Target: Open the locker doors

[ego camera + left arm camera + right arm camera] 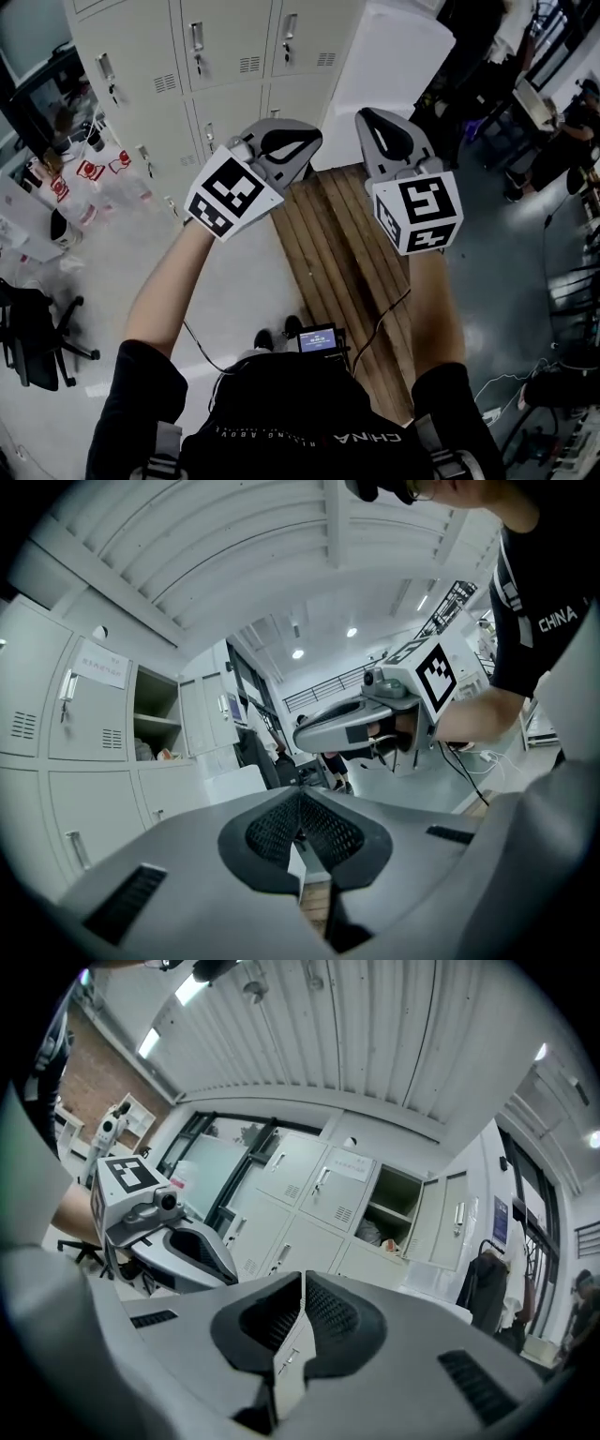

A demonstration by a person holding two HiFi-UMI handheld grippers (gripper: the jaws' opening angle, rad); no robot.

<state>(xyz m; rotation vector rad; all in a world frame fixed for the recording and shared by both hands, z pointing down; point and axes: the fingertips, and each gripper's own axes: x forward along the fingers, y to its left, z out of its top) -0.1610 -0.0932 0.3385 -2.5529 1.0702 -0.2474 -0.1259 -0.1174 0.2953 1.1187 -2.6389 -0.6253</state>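
Note:
A block of pale grey lockers (220,56) stands ahead of me, with slim handles (197,37) on the doors. In the head view the doors I can see are closed. The right gripper view shows one upper compartment (396,1206) open, its door (452,1213) swung out and something lying inside. That open compartment (155,726) also shows in the left gripper view. My left gripper (289,136) (300,797) and right gripper (382,122) (302,1281) are held up side by side, well short of the lockers. Both are shut and hold nothing.
A wooden slatted bench (347,262) runs below the grippers up to the lockers. Clear bags and bottles (94,178) lie on the floor at left, near a black office chair (37,347). People (562,141) are at the far right. A cabled device (319,339) hangs at my waist.

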